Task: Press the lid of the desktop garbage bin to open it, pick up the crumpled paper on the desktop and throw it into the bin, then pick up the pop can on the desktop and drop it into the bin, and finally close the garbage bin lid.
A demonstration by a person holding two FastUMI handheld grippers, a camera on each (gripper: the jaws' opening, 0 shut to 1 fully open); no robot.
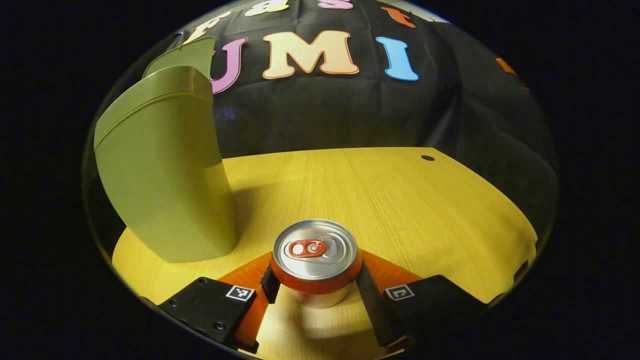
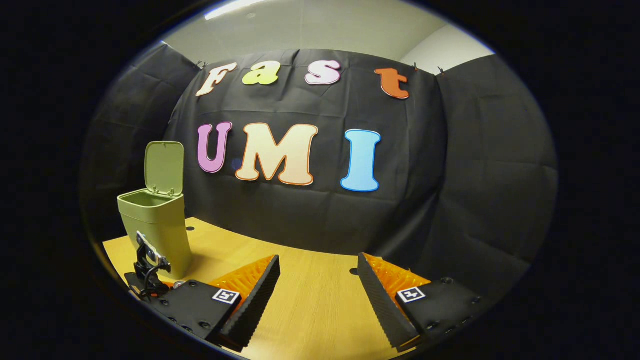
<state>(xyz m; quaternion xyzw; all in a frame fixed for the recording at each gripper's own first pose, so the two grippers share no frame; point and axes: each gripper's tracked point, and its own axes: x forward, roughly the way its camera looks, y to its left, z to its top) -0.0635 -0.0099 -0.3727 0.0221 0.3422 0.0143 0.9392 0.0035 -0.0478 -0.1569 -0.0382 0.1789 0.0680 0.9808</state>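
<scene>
Pop can [image 1: 317, 257] sits upright between my left gripper [image 1: 316, 285] fingers, both pressing its sides; green garbage bin [image 1: 165, 170] at ten o'clock, lid [image 2: 164, 167] raised. My right gripper [image 2: 318, 285] gapes over the wooden desktop [image 2: 310, 310].

Looks like a staged recording booth inside an office-type room, not a home. Creased black cloth wall [image 2: 475, 165] clipped up behind and to both sides; plain pale ceiling w/ strip light [image 2: 235, 8] above it. Light wood-grain laminate bench [image 2: 310, 295] w/ round cable holes, carrying an olive-green plastic desktop bin [image 2: 157, 230].
</scene>
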